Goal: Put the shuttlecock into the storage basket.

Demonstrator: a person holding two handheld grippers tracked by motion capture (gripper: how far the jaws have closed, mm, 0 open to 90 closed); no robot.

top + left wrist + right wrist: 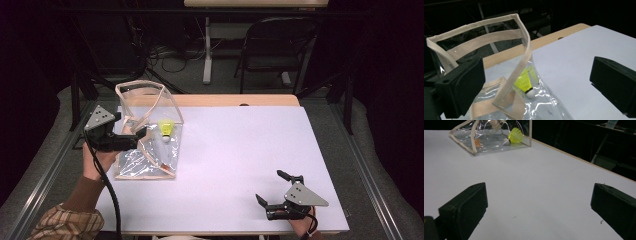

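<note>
A yellow shuttlecock (166, 128) lies inside a clear bag (147, 160) with beige trim, near the worktop's (240, 150) far left corner. The left gripper (131, 137) sits at the bag's left side, fingers (461, 87) spread apart with the bag's upright beige edge between them. The right gripper (272, 189) rests near the worktop's near right corner, well apart, fingers released and holding nothing.

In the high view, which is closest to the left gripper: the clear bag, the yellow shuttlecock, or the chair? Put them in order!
1. Bag, right at the left gripper.
2. Shuttlecock, inside the bag, just right of the jaws.
3. Chair, far back beyond the table.
</note>
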